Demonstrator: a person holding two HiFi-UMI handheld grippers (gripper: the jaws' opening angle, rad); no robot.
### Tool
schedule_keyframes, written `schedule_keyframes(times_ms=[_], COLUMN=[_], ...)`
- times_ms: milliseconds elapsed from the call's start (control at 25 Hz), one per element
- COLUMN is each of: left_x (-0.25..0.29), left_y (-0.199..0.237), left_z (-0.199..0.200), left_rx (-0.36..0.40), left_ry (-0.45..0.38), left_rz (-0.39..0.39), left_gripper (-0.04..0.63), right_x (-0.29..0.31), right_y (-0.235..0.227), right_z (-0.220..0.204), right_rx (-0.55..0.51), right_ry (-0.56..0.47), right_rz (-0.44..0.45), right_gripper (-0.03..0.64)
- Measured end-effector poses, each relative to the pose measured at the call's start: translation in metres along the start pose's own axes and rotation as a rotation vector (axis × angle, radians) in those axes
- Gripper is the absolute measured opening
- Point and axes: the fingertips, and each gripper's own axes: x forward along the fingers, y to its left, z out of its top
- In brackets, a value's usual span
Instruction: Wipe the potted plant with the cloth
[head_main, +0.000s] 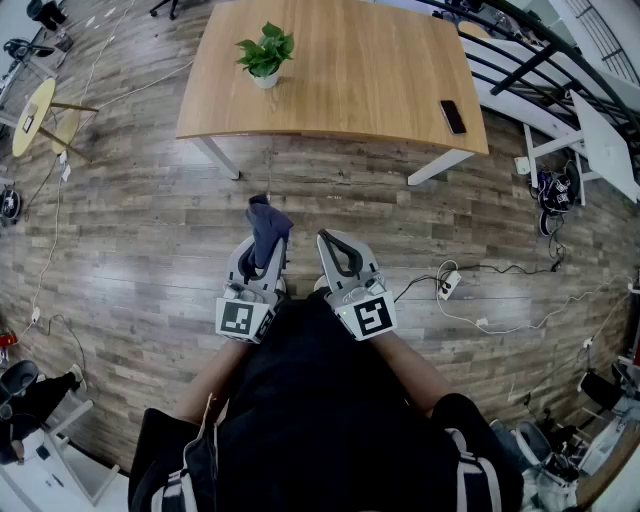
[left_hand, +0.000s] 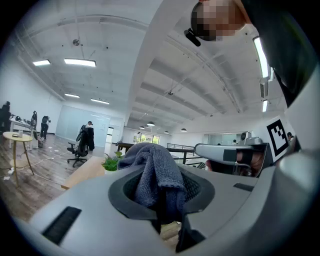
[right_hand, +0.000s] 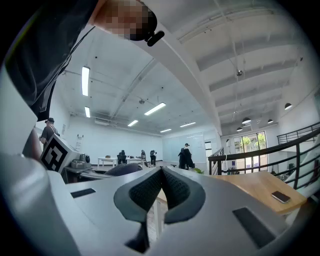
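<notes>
Two claws: left claw (head_main: 267, 246) pinches the soft cloth (head_main: 268, 222) by a fold, right claw (head_main: 337, 250) is closed on nothing; plant (head_main: 265, 55) looks light, tippable.

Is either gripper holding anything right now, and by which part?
The left gripper is shut on the dark blue-grey knitted cloth, pinching one end; the bunched rest sticks out past it. The right gripper is shut, empty.

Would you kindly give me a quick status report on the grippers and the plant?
Left gripper shut on cloth. Right gripper shut, empty. Potted plant on table ahead, untouched. Phone well aside.
</notes>
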Motion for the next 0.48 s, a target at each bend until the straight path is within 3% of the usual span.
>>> schedule_keyframes(times_ms=[200, 480], left_x=[0.011, 0.008], left_y=[-0.012, 0.004], left_z=[-0.002, -0.007], left_rx=[-0.009, -0.053], left_ry=[-0.025, -0.031], left_rz=[0.037, 0.13], left_gripper=[0.114, 0.114], right_x=[-0.014, -0.038], right_y=[-0.02, -0.058], right_z=[-0.009, -0.027], right_rx=[-0.025, 0.096], right_ry=[0.009, 0.017], right_rz=[-0.005, -0.115], right_gripper=[0.018, 0.019])
